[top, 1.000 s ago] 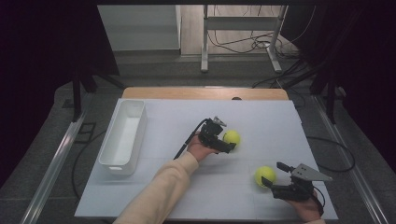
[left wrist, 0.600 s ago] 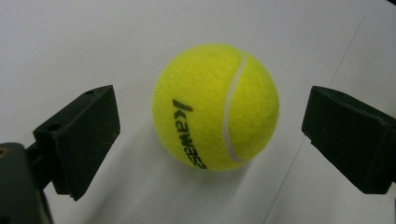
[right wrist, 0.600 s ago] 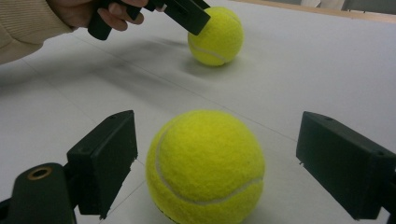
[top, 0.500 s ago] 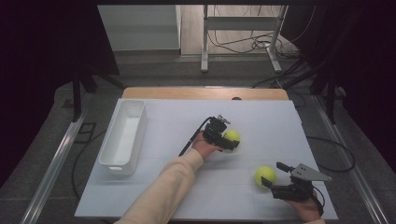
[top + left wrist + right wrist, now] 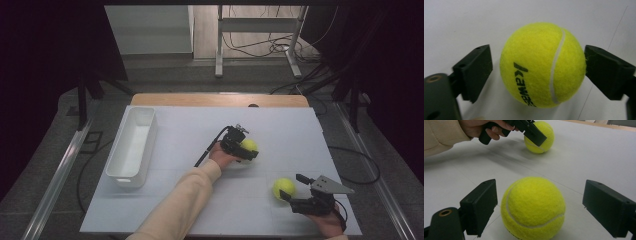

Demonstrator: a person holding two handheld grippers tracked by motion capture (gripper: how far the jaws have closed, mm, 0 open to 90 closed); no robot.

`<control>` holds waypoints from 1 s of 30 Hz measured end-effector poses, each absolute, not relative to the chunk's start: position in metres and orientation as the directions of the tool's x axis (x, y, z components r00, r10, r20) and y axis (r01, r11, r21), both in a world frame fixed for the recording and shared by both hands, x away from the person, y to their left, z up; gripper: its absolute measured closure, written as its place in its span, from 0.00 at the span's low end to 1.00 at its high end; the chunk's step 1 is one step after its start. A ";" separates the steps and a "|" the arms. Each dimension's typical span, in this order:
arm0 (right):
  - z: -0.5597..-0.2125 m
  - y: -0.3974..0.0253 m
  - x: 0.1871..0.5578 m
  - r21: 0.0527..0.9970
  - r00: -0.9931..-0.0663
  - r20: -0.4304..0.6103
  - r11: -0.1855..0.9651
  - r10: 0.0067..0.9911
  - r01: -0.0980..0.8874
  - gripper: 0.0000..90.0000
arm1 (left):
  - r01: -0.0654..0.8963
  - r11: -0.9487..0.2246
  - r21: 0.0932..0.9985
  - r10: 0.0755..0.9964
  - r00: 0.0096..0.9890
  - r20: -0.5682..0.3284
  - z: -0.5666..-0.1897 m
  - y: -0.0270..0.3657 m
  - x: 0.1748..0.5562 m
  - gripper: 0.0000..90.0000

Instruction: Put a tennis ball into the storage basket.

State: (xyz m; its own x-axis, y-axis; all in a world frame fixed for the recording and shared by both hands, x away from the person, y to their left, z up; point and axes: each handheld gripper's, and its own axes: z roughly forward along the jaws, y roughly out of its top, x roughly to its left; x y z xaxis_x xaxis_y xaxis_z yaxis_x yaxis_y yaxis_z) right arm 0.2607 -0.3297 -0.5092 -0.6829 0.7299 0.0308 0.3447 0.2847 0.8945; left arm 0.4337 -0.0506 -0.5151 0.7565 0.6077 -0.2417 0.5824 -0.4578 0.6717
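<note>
Behind the white-topped bench (image 5: 175, 215), a metal stand (image 5: 257, 45) straddles loose cables (image 5: 260, 47) on grey floor (image 5: 170, 75); dark surroundings.

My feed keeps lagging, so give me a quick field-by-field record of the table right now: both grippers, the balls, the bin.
left gripper: open, jaws either side of the far tennis ball; one jaw looks to be touching it, a gap at the other
far tennis ball: yellow, on the table, black lettering
right gripper: open, jaws straddling the near tennis ball, gaps on both sides
near tennis ball: yellow, resting on the table
white bin: at the table's left side, nothing seen inside
table: white surface
</note>
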 end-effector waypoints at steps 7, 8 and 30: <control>-0.509 -0.330 0.261 0.895 -0.682 0.029 0.286 0.731 0.344 0.15 | 0.537 -0.493 0.684 0.594 0.783 -0.187 -0.511 -0.053 0.428 0.29; -0.509 -0.330 0.261 0.895 -0.682 0.029 0.286 0.731 0.344 0.15 | 0.541 -0.495 0.680 0.592 0.783 -0.192 -0.511 -0.052 0.428 0.29; -0.509 -0.330 0.261 0.895 -0.677 0.027 0.284 0.735 0.343 0.15 | 0.531 -0.458 0.713 0.574 0.789 -0.219 -0.495 -0.038 0.418 0.29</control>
